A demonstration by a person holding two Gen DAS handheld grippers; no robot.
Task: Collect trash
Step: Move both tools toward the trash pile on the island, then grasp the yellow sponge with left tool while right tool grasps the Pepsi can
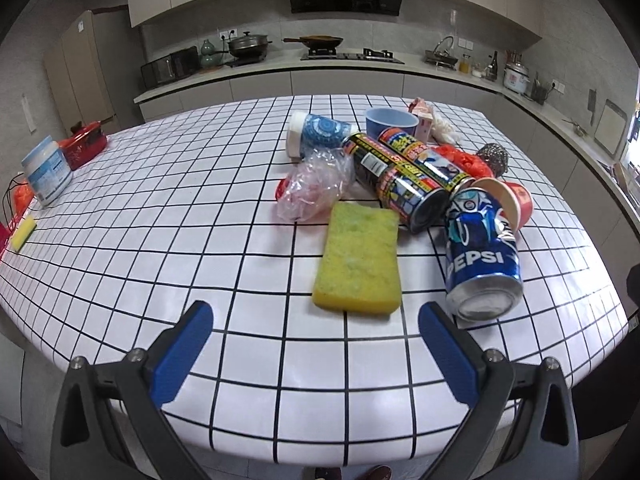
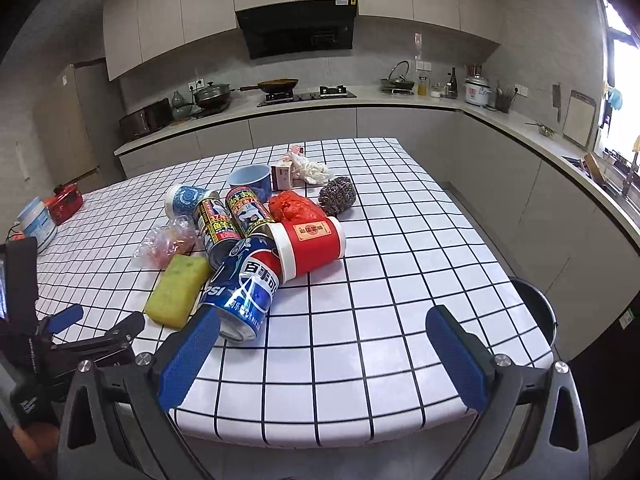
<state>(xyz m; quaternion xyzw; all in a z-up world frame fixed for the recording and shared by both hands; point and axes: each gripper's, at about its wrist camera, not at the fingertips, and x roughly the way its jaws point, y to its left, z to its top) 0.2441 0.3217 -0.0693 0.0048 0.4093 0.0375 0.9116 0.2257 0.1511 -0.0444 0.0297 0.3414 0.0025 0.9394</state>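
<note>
While both of your tongs hang spread and empty at the near edge of the gridded surface [image 2: 360, 320], the trash sits heaped ahead of them, nothing yet collected. Your right tongs [image 2: 324, 352] have the Pepsi can [image 2: 244, 284] just beside their left finger; the can lies on its side, long axis running away from you and slightly right, its base end toward you. Your left tongs [image 1: 316, 344] face the sponge [image 1: 360, 256] nearly dead ahead, its long axis also running away, with the same can [image 1: 480, 248] off to their right. Behind lie two printed cans [image 2: 230, 220], a red cup [image 2: 312, 242], a crumpled clear bag [image 2: 168, 240], a blue-patterned cup [image 2: 186, 200], a scourer [image 2: 338, 196] and more. A dark bin [image 2: 536, 312] stands just off the right edge of the surface. Judging by this, the right tongs are nearer the can and the bin, and would need to shift left and close across the can's width.
</note>
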